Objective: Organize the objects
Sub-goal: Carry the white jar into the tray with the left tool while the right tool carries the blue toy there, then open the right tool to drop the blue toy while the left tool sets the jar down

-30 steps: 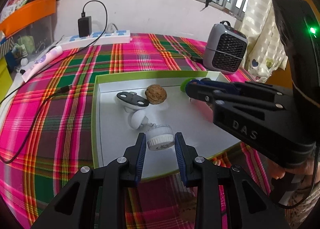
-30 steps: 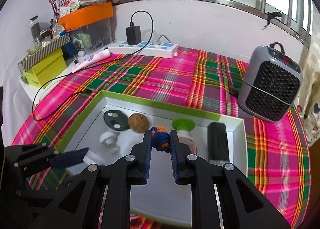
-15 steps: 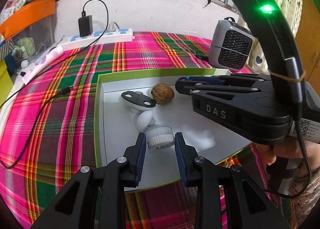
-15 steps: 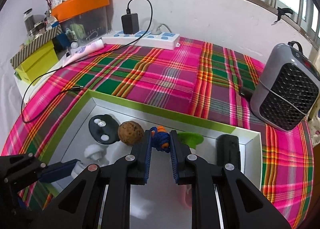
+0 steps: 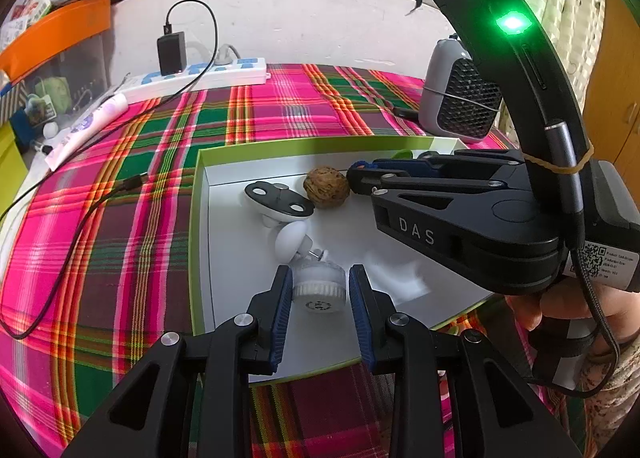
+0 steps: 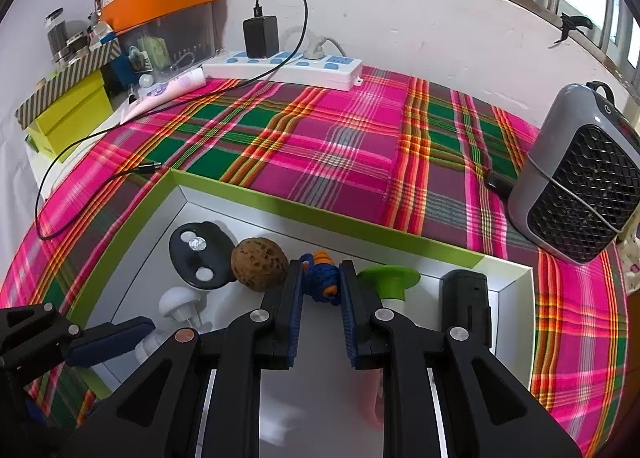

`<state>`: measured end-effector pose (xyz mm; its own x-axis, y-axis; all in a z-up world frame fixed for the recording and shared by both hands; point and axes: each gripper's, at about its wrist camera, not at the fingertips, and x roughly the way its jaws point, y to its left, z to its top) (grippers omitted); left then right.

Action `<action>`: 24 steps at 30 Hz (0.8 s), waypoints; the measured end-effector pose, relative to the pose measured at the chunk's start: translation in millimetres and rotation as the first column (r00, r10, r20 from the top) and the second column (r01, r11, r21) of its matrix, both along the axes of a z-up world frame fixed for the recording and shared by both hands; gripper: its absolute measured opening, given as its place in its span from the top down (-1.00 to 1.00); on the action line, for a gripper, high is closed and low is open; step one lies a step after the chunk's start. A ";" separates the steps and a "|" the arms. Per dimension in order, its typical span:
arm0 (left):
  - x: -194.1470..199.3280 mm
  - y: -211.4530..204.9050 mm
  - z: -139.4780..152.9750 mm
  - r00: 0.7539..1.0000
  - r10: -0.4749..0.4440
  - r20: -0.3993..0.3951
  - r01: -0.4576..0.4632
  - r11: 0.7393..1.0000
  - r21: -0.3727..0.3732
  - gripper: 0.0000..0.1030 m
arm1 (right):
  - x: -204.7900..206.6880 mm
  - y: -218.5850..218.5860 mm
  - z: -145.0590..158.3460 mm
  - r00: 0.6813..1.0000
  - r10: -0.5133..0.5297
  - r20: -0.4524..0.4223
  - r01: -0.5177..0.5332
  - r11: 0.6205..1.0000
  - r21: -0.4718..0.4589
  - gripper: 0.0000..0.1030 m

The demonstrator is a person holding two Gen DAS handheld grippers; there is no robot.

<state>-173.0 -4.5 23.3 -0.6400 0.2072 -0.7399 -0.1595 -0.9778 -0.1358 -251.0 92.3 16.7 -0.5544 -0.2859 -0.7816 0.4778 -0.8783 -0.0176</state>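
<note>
Blue-padded fingers of your left gripper (image 5: 319, 290) clamp a white round brush head (image 5: 319, 286) low over the near part of the green-rimmed tray (image 5: 194, 217). Just beyond its fingertips lie a white knob (image 5: 291, 236), then a black oval disc (image 5: 279, 199) and a walnut (image 5: 326, 186). Your right gripper (image 6: 320, 282) pinches a blue and orange knotted cord (image 6: 322, 276) between its pads. Only the right wrist view shows, right of those fingers, a green suction cup (image 6: 390, 280) and a black cylinder (image 6: 464, 300); farther off stands a grey heater (image 6: 580, 181).
</note>
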 end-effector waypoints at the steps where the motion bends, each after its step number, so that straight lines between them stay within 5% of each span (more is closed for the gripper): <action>1: 0.0 0.0 0.1 1.000 0.000 0.000 0.000 1.000 0.000 0.47 | 0.0 0.0 -0.1 1.000 -0.001 -0.001 0.001 1.000 0.001 0.63; 5: 0.0 0.1 0.5 1.000 0.000 0.000 0.000 1.000 0.001 0.47 | -0.1 0.1 0.2 1.000 -0.003 -0.004 0.003 1.000 0.000 0.59; 11: 0.2 -0.2 0.7 1.000 0.000 0.001 0.000 1.000 0.001 0.47 | 2.3 1.4 4.0 1.000 -0.005 -0.012 0.005 1.000 -0.011 0.22; 24: 8.6 -0.6 6.3 1.000 -0.003 -0.013 0.004 1.000 0.023 0.46 | 17.0 7.9 12.7 0.999 -0.012 -0.036 0.012 1.000 -0.013 0.08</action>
